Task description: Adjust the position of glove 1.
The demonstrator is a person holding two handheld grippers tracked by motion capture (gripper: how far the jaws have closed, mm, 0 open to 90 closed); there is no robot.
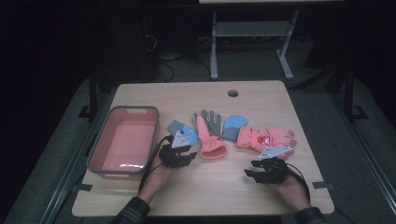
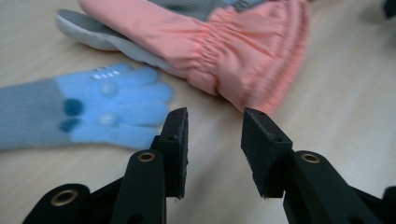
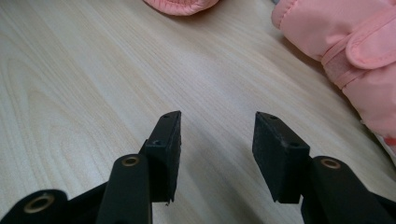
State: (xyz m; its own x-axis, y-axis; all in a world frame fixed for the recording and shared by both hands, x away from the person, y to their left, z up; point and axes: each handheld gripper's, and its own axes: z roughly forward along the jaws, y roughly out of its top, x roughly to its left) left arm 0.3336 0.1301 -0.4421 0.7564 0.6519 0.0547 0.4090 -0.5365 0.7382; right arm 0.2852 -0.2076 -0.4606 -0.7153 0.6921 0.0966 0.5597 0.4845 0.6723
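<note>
The high view is dim, and the room around the tabletop is almost black; only the tabletop itself is lit. A small white glare lies on the bottom of the tub near the left edge. Both gripper views are brighter, with soft light. In the left gripper view the blue glove and the pink glove look soft and out of focus. Short soft shadows lie under the gloves.
</note>
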